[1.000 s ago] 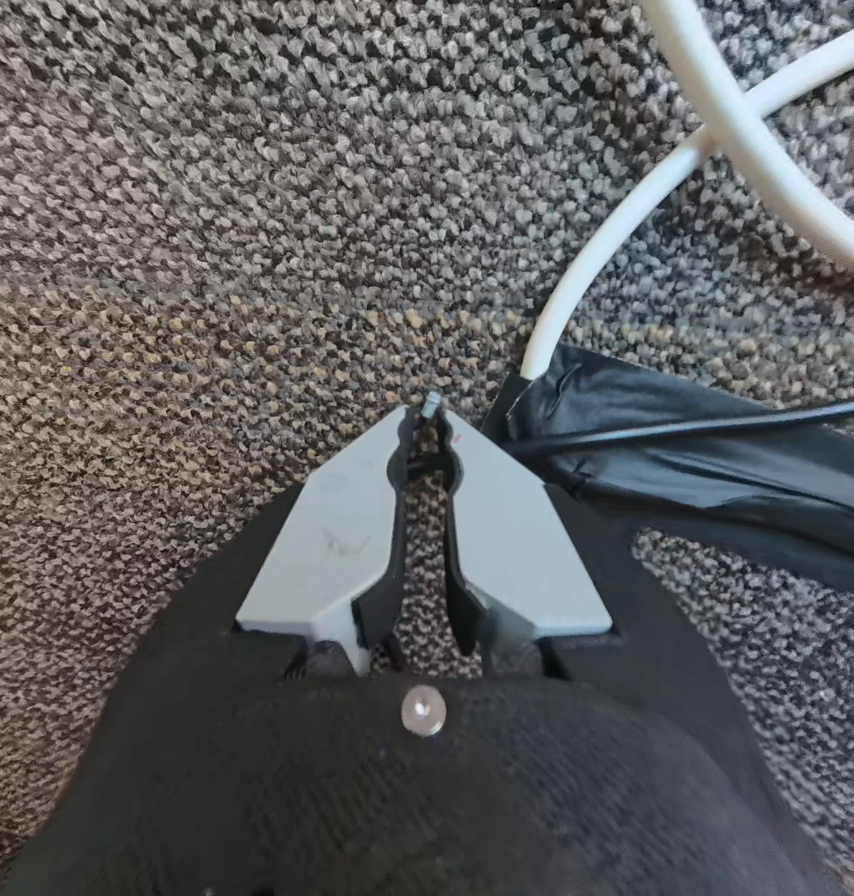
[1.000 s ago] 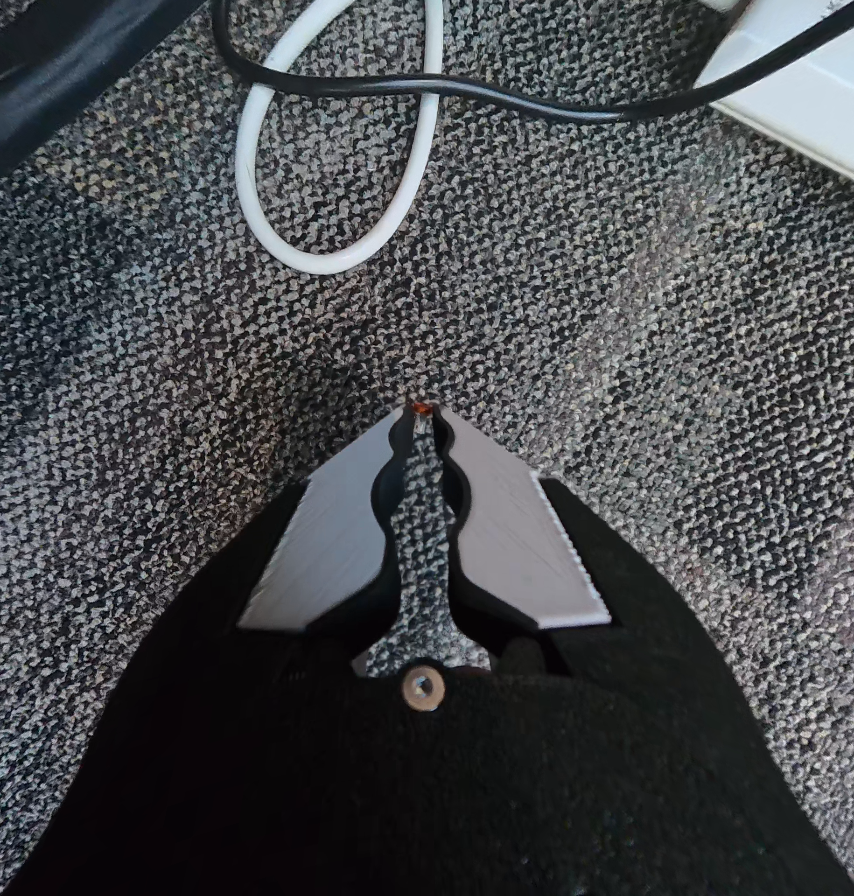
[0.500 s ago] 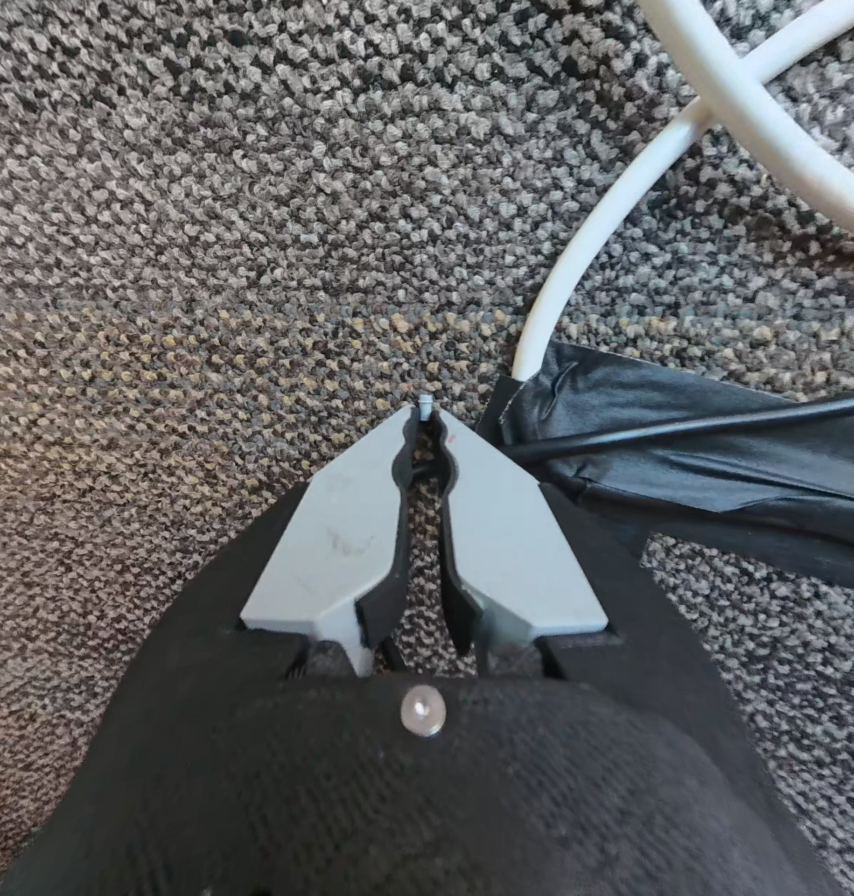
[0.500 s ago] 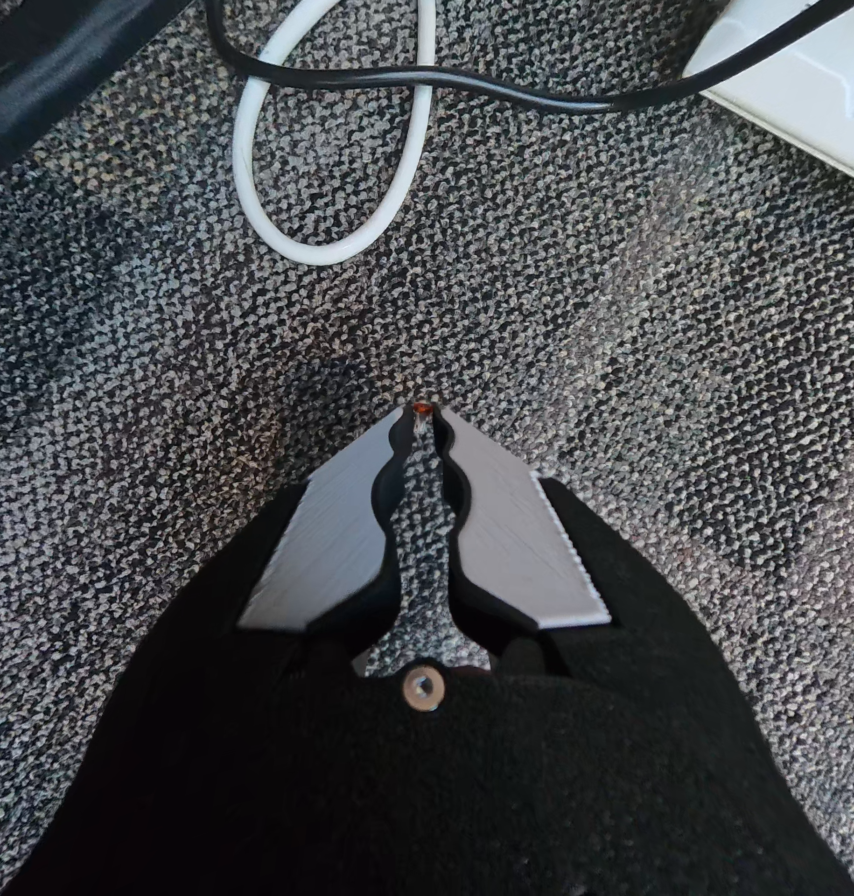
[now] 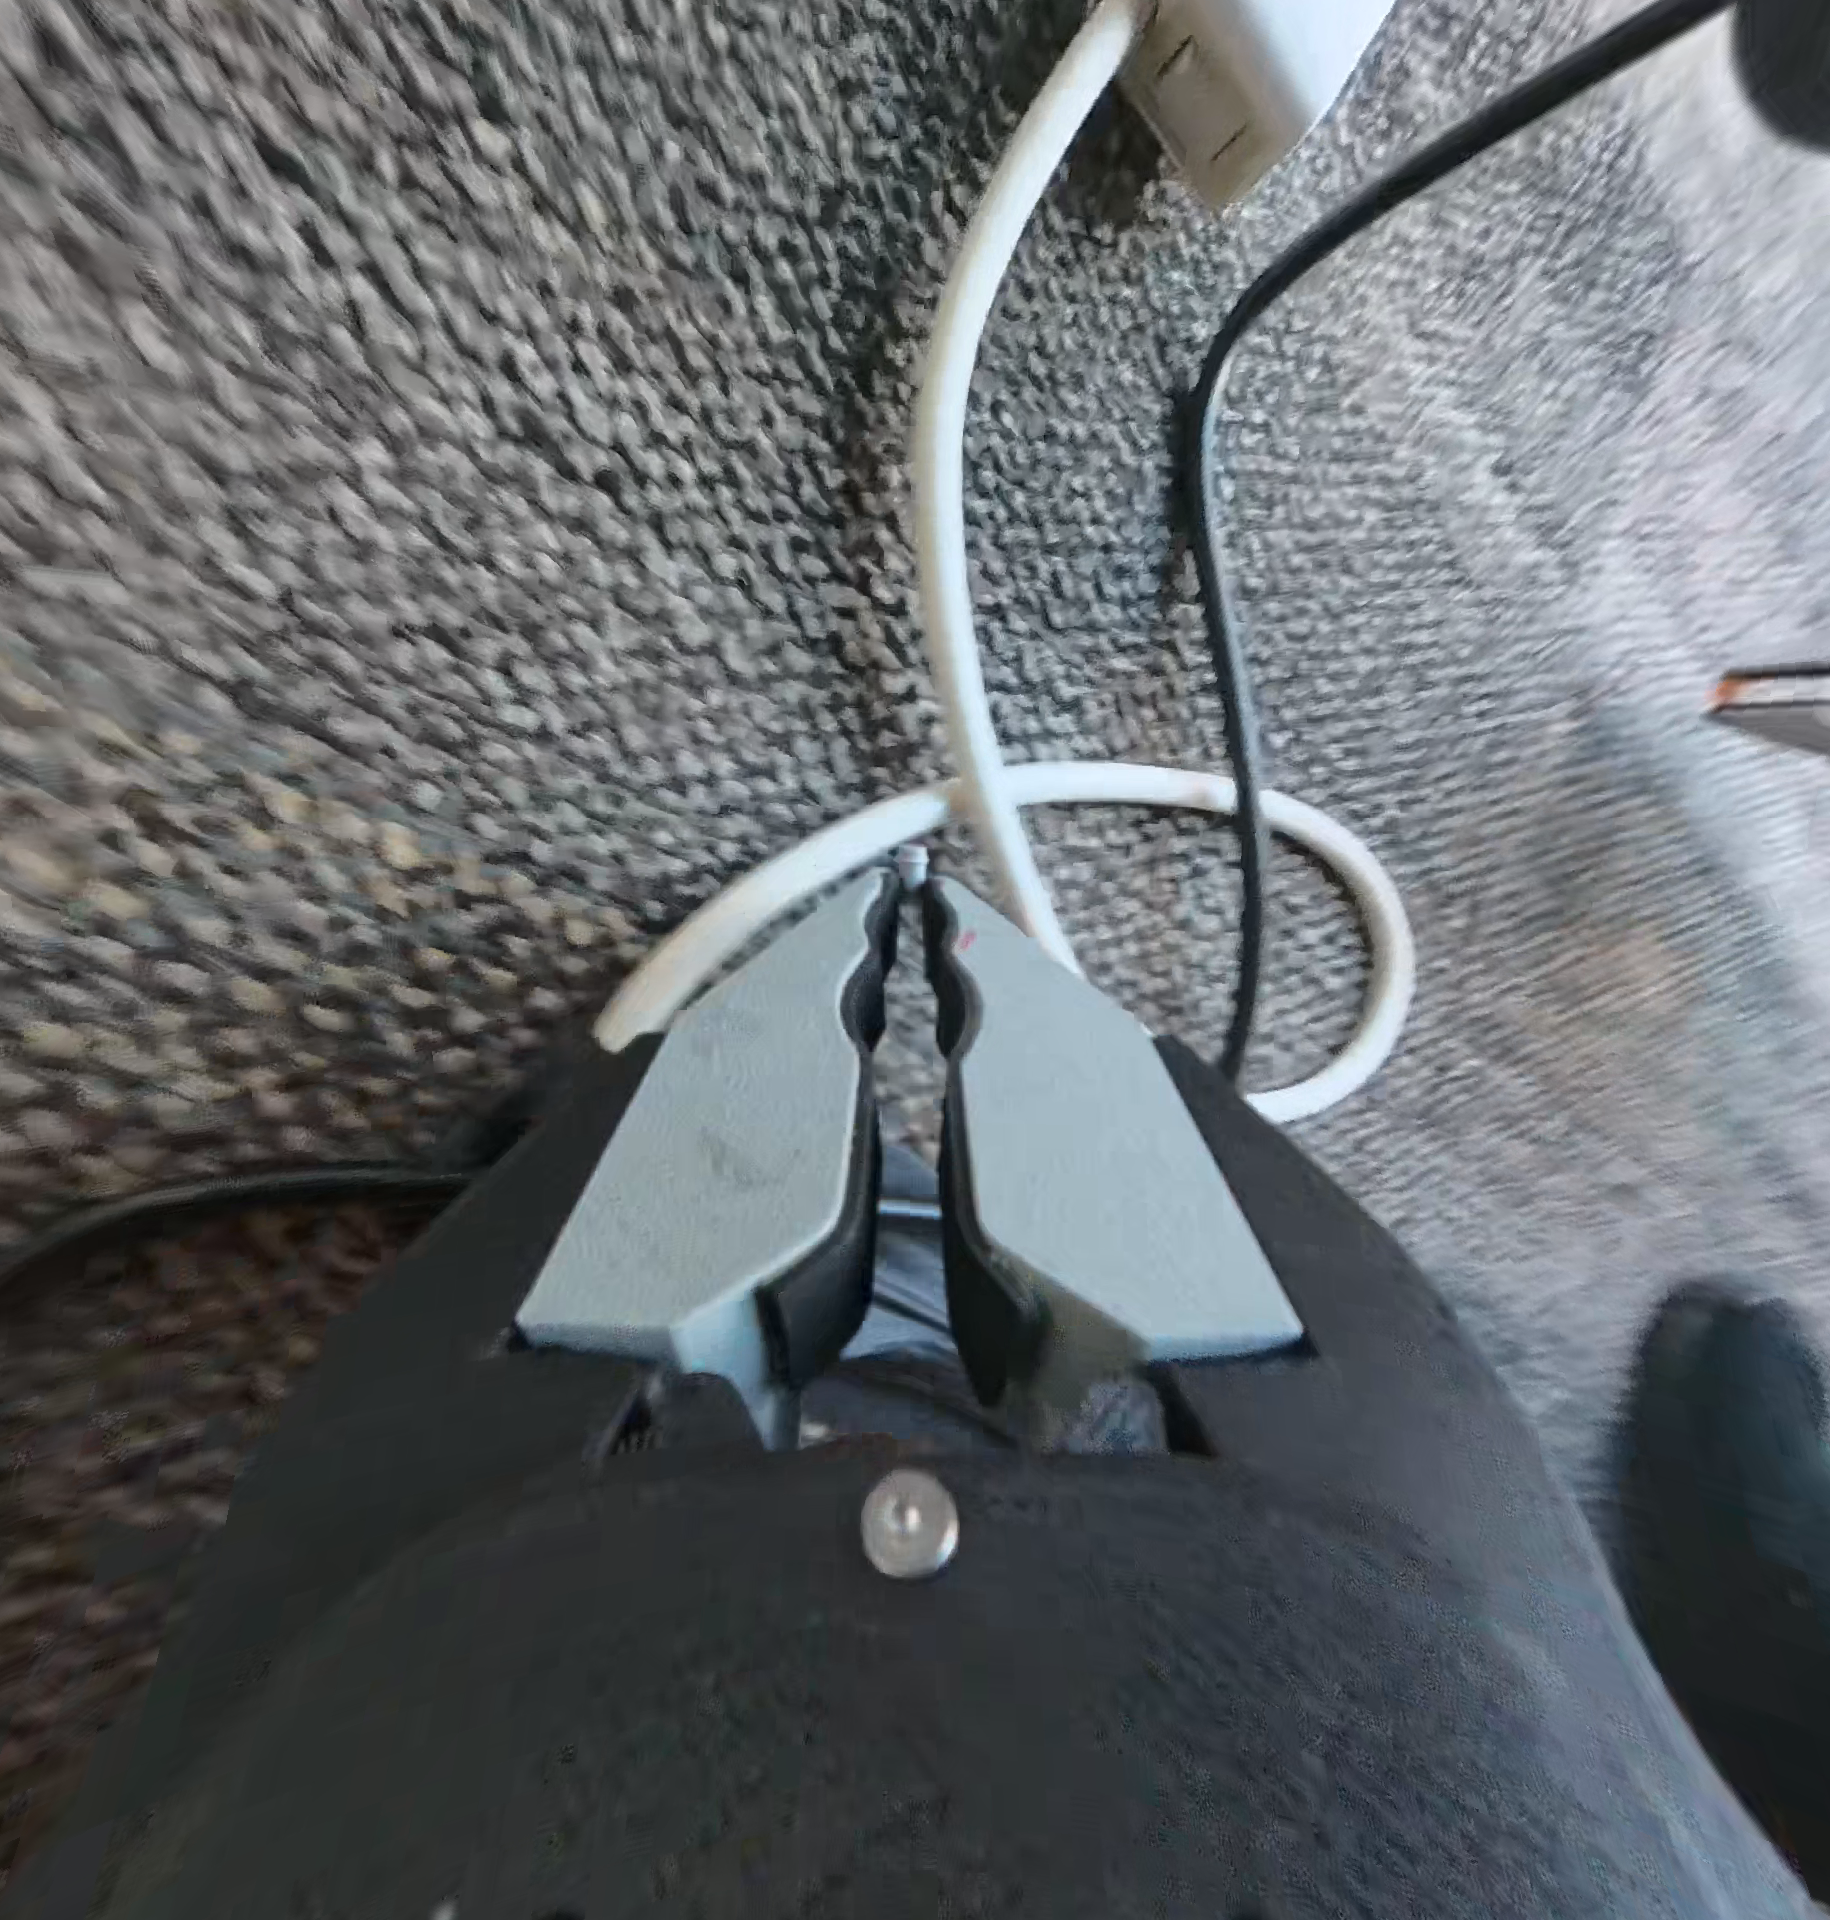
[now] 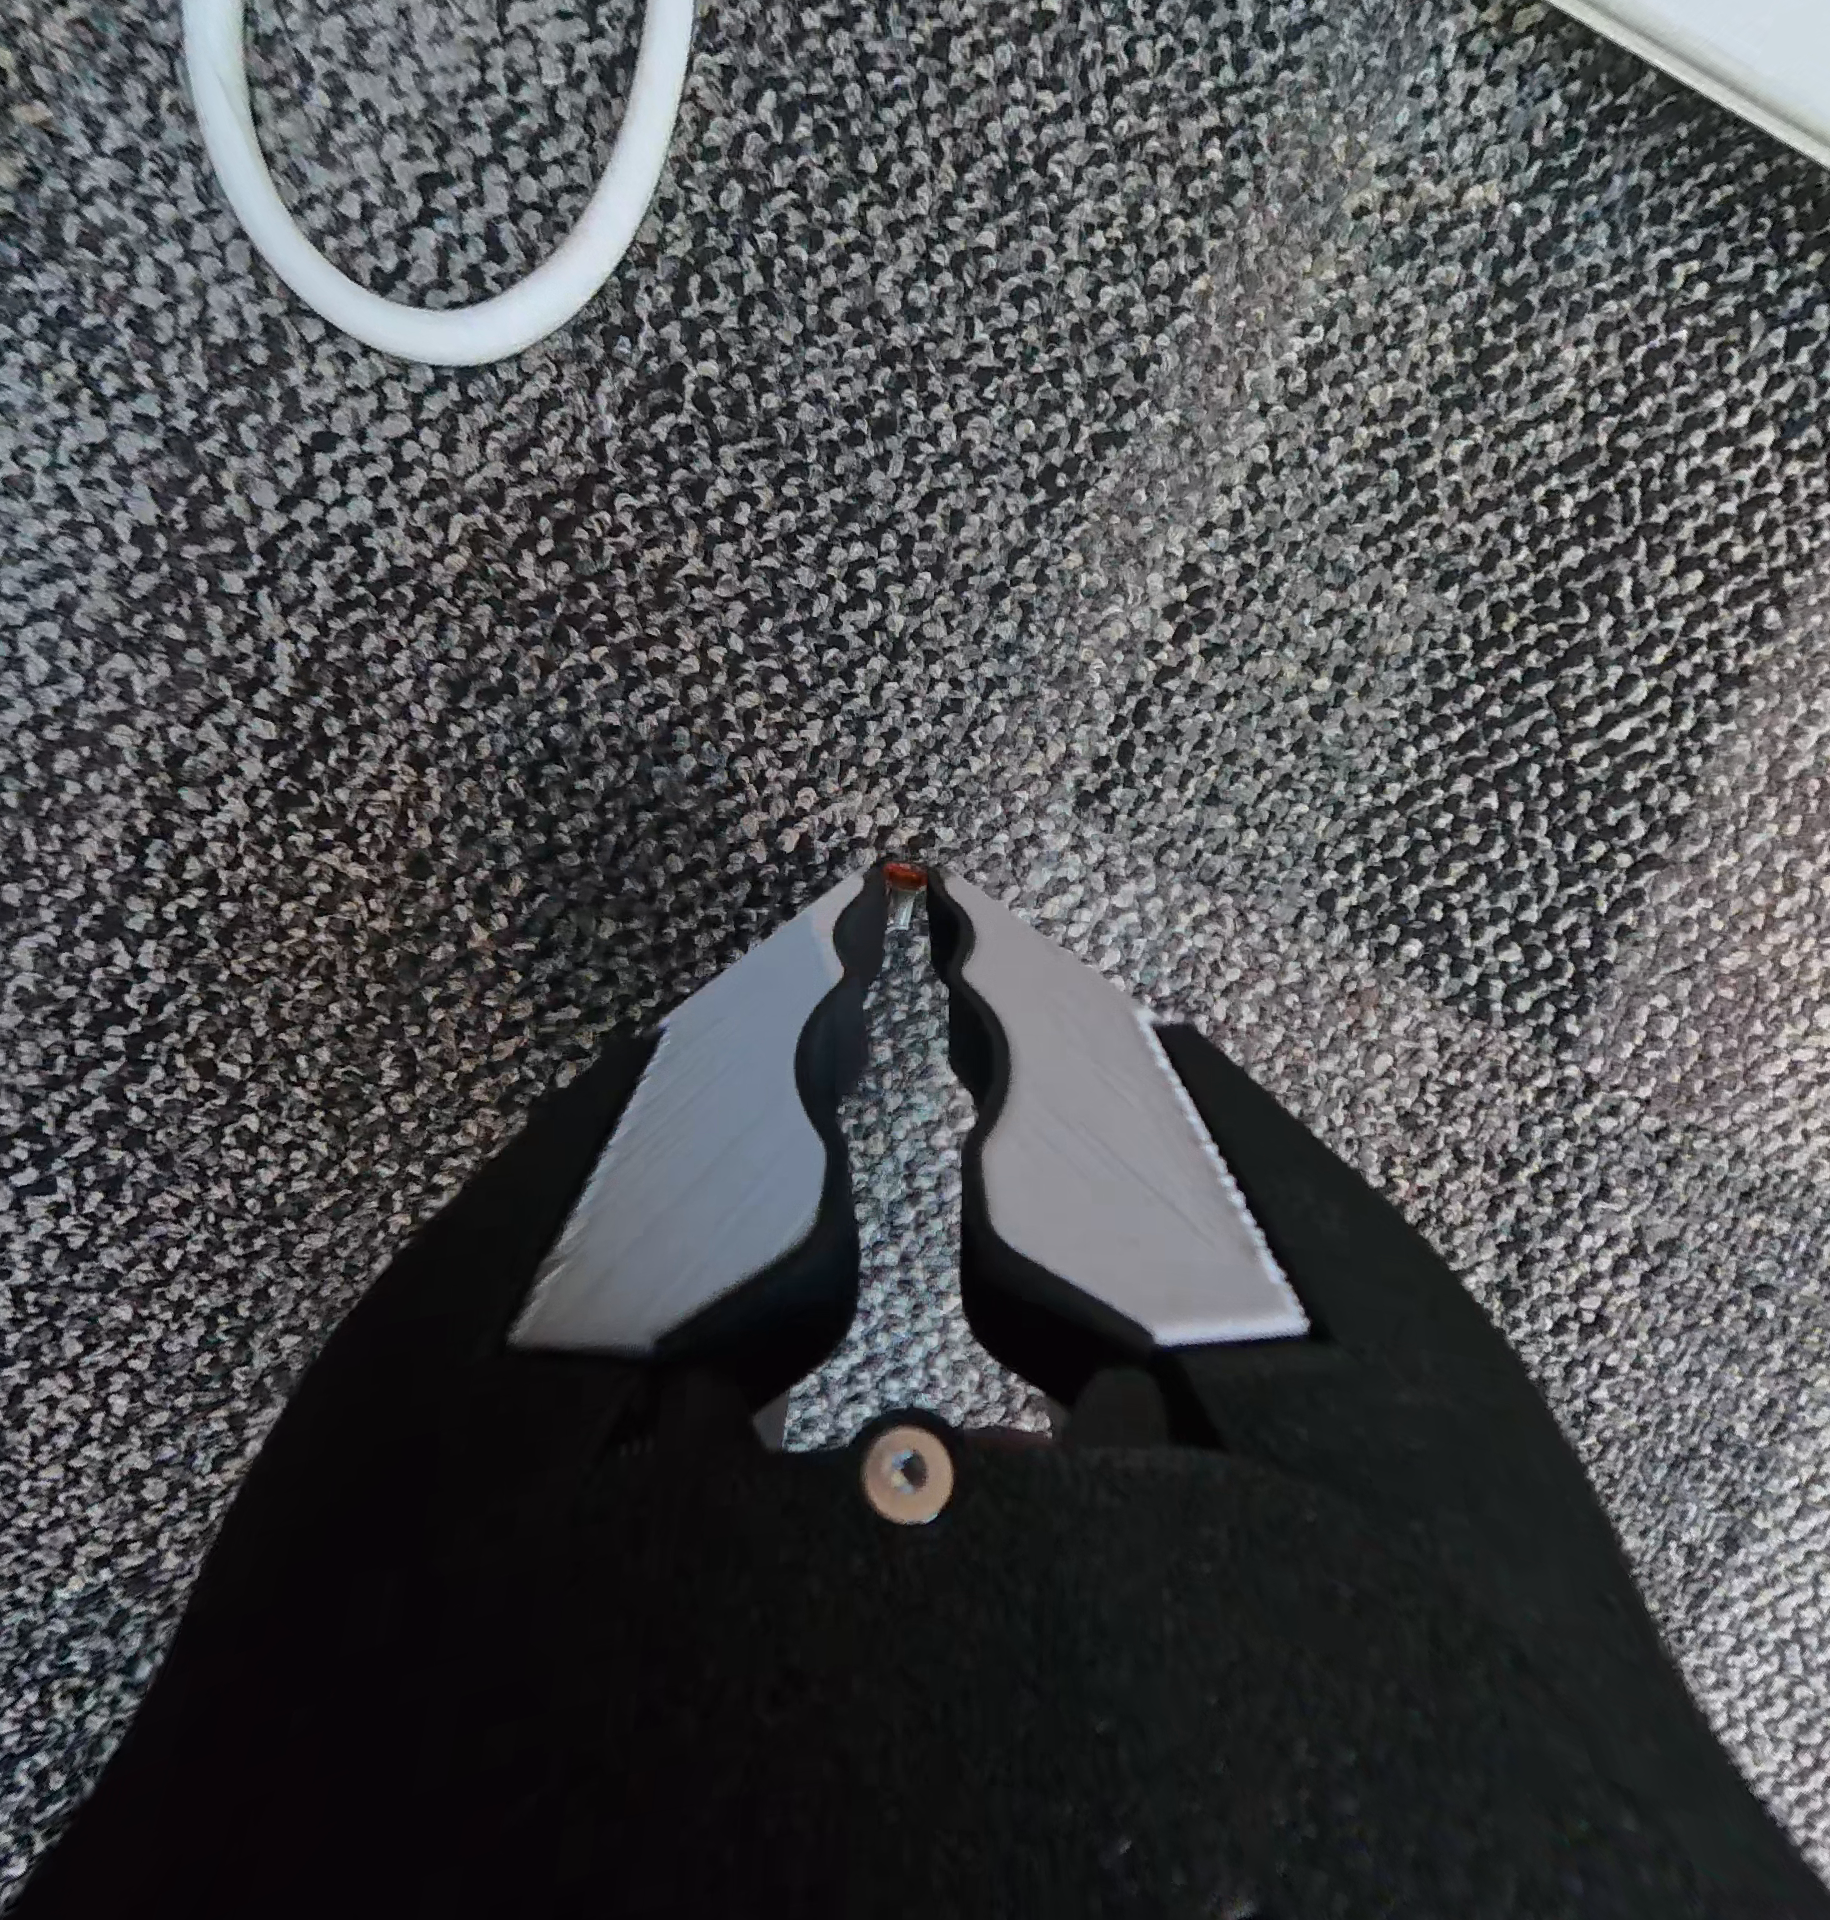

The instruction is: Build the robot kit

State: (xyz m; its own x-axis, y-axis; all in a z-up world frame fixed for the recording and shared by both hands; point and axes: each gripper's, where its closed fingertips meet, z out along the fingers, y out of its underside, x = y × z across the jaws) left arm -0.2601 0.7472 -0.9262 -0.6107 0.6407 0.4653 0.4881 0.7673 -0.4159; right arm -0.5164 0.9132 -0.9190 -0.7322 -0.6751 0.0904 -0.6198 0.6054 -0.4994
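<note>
Over the grey carpet (image 6: 1306, 623), the left gripper (image 5: 909, 883) hangs just above the looped white cable (image 5: 952, 540) beside a black cable (image 5: 1228, 582), the right gripper (image 6: 903, 891) near that loop, both fingers pressed nearly together, holding nothing.

left view motion-blurred, right view sharp (edges bowed), even daylight
</note>
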